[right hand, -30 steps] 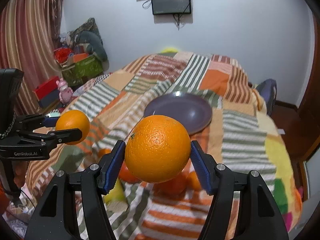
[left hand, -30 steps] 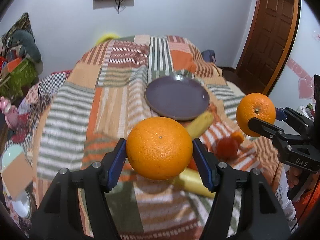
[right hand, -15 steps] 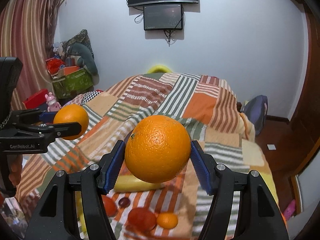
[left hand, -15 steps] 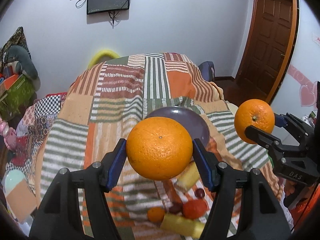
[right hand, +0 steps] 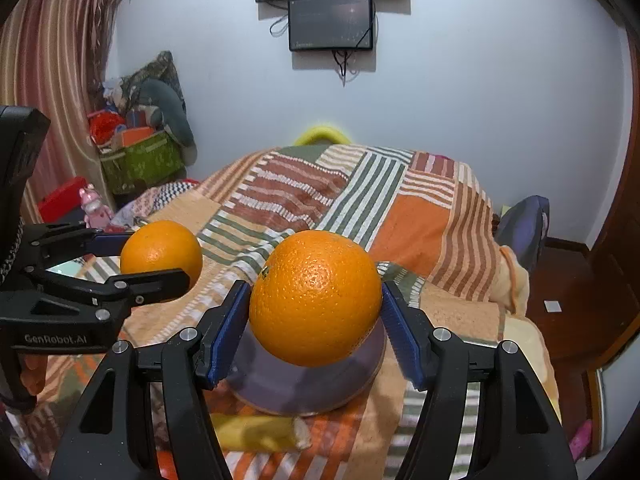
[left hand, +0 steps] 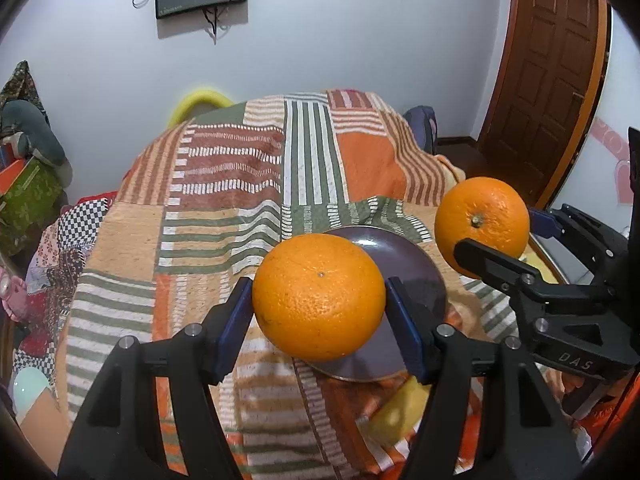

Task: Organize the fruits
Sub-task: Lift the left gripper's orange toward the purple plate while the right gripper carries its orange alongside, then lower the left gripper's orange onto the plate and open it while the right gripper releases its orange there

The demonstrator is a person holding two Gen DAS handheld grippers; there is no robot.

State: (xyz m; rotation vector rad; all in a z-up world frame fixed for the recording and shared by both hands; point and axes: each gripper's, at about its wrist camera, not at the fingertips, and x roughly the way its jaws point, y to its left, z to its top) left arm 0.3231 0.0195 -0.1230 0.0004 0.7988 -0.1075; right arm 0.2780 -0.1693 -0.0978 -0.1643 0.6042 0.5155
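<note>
Oranges, one (left hand: 319, 297) clamped between left gripper (left hand: 319, 308) jaws, another (right hand: 316, 298) between right gripper (right hand: 315, 312) jaws, above purple plate (left hand: 416, 272)

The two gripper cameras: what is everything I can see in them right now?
oranges: two, orange, one clamped in the left hand-held gripper, the other in the right hand-held gripper
plate: one, dark purple, on the bedspread beyond the oranges
banana: at least one, yellow, on the bedspread near the plate, blurred
bedspread: one, striped patchwork of orange, green and brown, covering the bed
screens: two, dark, on the white wall
door: one, brown wood, at the right
left hand-held gripper: black with blue pads, shut on an orange
right hand-held gripper: black with blue pads, shut on an orange
</note>
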